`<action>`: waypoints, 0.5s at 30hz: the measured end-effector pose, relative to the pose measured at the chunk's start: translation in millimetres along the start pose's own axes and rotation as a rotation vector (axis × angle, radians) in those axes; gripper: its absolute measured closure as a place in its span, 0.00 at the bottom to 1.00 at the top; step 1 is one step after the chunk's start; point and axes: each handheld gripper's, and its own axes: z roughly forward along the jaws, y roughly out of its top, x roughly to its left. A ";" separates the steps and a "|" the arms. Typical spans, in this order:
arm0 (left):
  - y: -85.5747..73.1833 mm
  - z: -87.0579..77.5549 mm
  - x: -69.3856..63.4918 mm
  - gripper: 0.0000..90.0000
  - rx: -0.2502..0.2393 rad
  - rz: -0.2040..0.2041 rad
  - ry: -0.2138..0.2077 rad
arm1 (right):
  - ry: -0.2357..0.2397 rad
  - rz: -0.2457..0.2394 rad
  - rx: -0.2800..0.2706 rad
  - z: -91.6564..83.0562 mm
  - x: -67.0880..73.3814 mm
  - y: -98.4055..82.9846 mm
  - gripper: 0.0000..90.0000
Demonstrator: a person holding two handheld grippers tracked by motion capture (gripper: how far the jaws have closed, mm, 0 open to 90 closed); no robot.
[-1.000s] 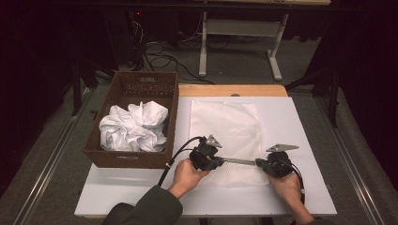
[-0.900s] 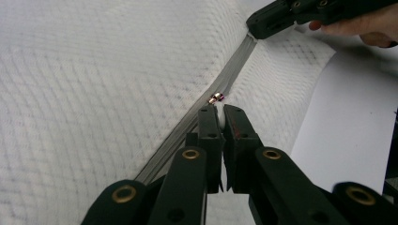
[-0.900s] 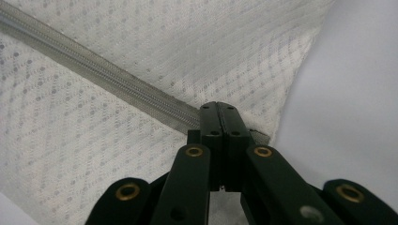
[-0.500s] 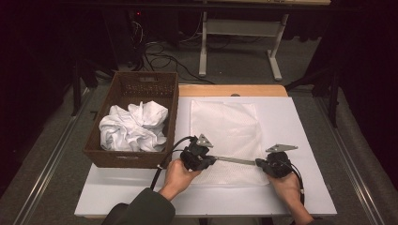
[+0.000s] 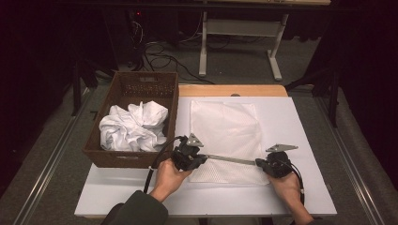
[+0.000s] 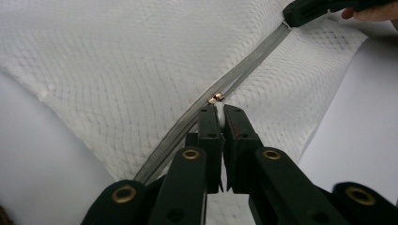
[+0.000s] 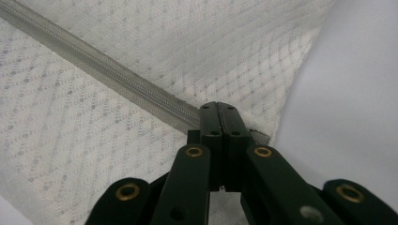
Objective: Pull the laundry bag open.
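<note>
White mesh fabric forms the laundry bag that is lying flat on the table, near its front edge, just right of the wicker basket holding crumpled white cloth at the left edge. The grey zipper is running along the bag close to its near end, with its long axis parallel to the front edge of the table. At the left end of that line, the left gripper is pinching the small white zipper pull, jaws closed on it, with the brass slider sitting just ahead of the tips. In the left gripper view the closed zipper track is extending away from the jaws toward the right gripper. At the right end, near the front right corner of the bag, the right gripper is clamping the zipper end and bag edge, jaws fully shut on the fabric. Judged from this layout, the slider is travelling along the zipper axis: the left hand is the working hand, and the right hand is anchoring the opposite end so the track is staying taut. The next pull is best kept in line with the track, parallel to the front edge.
</note>
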 end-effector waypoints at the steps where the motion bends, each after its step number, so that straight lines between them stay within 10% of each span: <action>1: -0.2 -1.1 0.3 0.96 0.001 0.001 0.005 | 0.000 0.000 0.000 0.0 -0.2 0.0 1.00; 15: -6.4 -13.0 2.9 0.96 -0.011 0.000 0.059 | -0.003 -0.010 -0.001 0.3 -0.2 0.5 1.00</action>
